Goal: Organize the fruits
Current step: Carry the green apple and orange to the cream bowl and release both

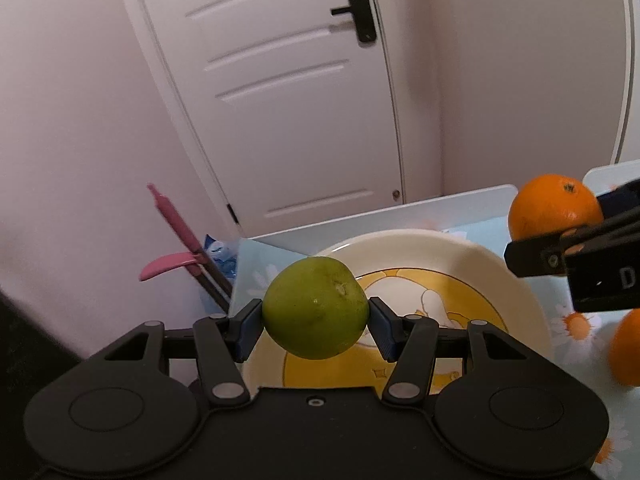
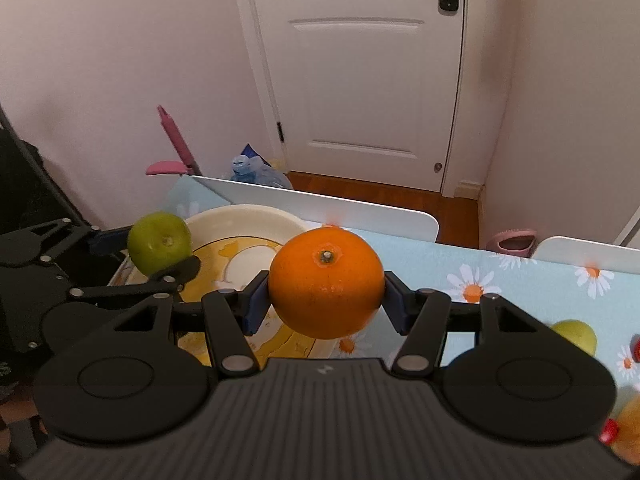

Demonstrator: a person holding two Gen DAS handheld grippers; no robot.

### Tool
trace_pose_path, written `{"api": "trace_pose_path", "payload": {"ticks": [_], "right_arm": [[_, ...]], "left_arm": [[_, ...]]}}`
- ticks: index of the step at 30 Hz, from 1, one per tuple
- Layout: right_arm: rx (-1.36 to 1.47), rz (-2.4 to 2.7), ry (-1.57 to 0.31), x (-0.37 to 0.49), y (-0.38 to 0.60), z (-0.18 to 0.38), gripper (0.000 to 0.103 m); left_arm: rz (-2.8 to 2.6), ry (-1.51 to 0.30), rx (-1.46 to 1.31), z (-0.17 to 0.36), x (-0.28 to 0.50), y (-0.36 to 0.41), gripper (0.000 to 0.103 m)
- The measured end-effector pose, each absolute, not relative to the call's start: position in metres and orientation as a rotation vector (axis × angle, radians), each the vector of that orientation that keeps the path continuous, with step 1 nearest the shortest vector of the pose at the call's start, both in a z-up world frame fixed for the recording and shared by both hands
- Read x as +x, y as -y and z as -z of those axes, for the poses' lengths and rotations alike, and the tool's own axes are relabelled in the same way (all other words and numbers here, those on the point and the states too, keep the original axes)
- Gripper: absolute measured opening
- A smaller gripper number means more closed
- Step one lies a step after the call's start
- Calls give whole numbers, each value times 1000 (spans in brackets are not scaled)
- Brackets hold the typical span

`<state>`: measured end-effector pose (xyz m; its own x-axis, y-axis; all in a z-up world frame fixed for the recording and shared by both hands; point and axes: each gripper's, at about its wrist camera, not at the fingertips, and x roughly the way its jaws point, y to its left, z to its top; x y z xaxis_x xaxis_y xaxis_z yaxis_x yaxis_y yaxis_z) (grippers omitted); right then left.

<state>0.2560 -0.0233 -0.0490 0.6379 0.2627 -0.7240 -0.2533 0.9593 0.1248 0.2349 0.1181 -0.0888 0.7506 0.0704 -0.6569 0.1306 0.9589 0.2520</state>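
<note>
My left gripper [image 1: 316,322] is shut on a green citrus fruit [image 1: 315,307] and holds it above the near left part of a cream plate with a yellow picture [image 1: 516,280]. My right gripper [image 2: 325,302] is shut on an orange [image 2: 326,282] and holds it above the table just right of the plate [image 2: 244,216]. In the right wrist view the green fruit [image 2: 159,242] hangs over the plate's left rim in the left gripper. In the left wrist view the held orange [image 1: 554,206] is at the right, beyond the plate.
The table has a light blue daisy cloth [image 2: 500,276]. Another orange [image 1: 626,346] lies at the right edge. A yellow-green fruit [image 2: 576,336] and small red pieces [image 2: 608,436] lie at the far right. White chair backs [image 2: 320,204] stand behind the table.
</note>
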Motion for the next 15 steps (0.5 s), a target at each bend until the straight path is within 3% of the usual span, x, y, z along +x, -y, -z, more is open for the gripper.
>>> {"api": "trace_pose_path", "payload": {"ticks": [10,11,13,15], "right_arm": [[25,-256,-859,275,28,65,73],[27,-256,-860,277,28,65,73],[30,-262,-862,279,28,64,74],[31,-271,-863,281,28,62,74]], "left_arm": [[89,-782,300,117,272,-116,63],[94,-778,293,116,272,-117,67],[104,-750,281,109,271,-122,94],[97,-735,275,103,265,-126,99]]}}
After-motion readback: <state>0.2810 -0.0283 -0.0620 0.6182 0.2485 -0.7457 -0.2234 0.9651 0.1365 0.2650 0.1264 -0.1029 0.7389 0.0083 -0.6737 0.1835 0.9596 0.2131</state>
